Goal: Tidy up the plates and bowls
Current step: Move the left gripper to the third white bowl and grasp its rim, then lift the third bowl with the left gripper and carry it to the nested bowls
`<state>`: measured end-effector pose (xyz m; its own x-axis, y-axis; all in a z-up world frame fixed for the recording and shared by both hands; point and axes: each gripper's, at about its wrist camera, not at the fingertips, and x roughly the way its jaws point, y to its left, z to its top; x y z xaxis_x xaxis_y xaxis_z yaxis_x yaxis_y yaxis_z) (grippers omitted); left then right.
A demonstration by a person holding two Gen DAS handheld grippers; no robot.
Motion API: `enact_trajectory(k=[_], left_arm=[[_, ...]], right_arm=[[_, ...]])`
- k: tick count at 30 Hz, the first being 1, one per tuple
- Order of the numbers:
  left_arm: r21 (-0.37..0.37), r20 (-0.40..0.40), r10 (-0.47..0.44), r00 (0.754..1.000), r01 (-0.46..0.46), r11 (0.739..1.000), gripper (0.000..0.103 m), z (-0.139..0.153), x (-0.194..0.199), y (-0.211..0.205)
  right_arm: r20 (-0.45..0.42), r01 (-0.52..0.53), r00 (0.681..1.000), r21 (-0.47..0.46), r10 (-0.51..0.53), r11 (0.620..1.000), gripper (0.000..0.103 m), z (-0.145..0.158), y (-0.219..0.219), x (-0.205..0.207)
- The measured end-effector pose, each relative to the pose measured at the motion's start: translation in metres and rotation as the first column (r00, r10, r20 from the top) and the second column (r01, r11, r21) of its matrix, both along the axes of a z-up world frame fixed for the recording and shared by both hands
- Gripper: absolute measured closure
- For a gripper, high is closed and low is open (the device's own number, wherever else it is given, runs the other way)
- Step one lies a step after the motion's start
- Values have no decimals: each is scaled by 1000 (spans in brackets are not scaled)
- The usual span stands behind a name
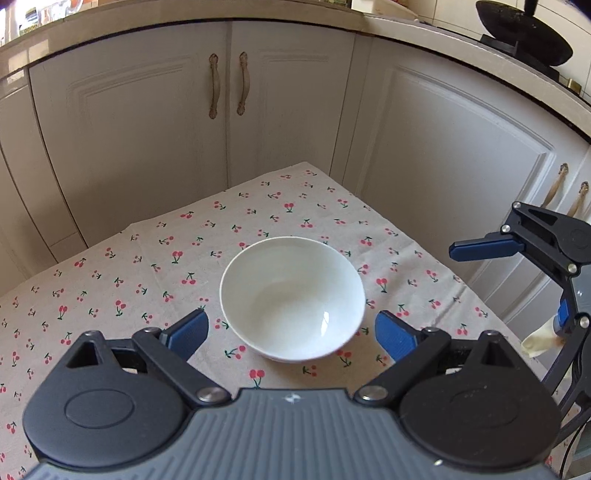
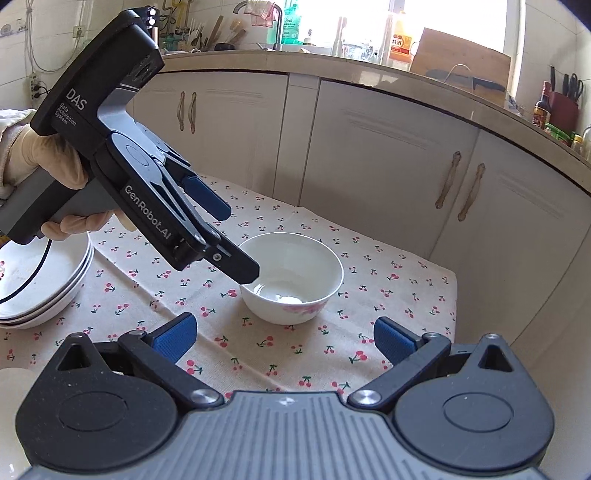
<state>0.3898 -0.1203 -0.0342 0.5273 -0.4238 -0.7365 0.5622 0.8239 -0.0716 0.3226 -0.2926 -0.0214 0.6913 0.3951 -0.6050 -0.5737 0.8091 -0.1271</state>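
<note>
Fingers first: on the left gripper [image 1: 291, 334] we see both blue pads [image 1: 186, 332] spread wide, with nothing pressed between them. They sit on either side of the near rim of the white bowl [image 1: 291, 299], and we cannot tell whether either pad touches the china. In the right wrist view this same gripper slants down from the upper left, its lower fingertip over the bowl's near left rim, held by a gloved hand [image 2: 40, 162].

On the right gripper [image 2: 286, 338] the blue pads [image 2: 175, 338] are likewise spread wide and empty. Between them we see only the cherry-print tablecloth [image 2: 240, 347]. The bowl stands further ahead, apart from these fingers.

The bowl stands upright and empty on the tablecloth, near the far corner of the table. From the right wrist view we make out a pale pink pattern on its outer wall.

Further left in that view, a stack of white plates [image 2: 55, 280] rests on the cloth, well apart from the bowl, with a black cable [image 2: 35, 273] looping across the top plate.

Beyond the table we see cream cabinet doors [image 1: 147, 122] with curved handles. Above them a countertop [image 2: 332, 62] carries bottles, utensils and a wooden cutting board [image 2: 461, 62]. In the left wrist view a dark wok [image 1: 524, 33] sits at the upper right.
</note>
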Motion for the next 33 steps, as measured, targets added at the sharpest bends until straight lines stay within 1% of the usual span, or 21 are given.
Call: enact_trajectory(k=[6,8,12,14,19,23,33], left_arm=[[5,-35,14,999,-13,1000,9,-18,25,-5],[8,-44,13,999,-13,1000,13,-22,30,-7],[2,-55,7,998,-7,1000,17,-27,38,-10],[1,-58,5,998,-5,1000,19,-29,40,-11],[-2,-68,-8,998,8,1000,23,-32,43,-13],[-8,-71,-8,997,8,1000,26,-33,46,-13],[-17,-70,-19,997,18,1000,27,-34,51,-11]], right_arm=[[-25,-47,999,-5,47,999,0,-23,11,35],[-35,-56,998,-6,56,998,0,-29,13,44],[-58,-55,997,-1,55,998,0,-37,19,61],[-68,-54,996,-2,53,999,2,-40,20,66],[-76,-61,995,5,61,998,6,-44,24,72],[-76,-74,994,-10,73,997,12,-44,29,72],[-77,-65,995,-7,64,998,12,-44,30,75]])
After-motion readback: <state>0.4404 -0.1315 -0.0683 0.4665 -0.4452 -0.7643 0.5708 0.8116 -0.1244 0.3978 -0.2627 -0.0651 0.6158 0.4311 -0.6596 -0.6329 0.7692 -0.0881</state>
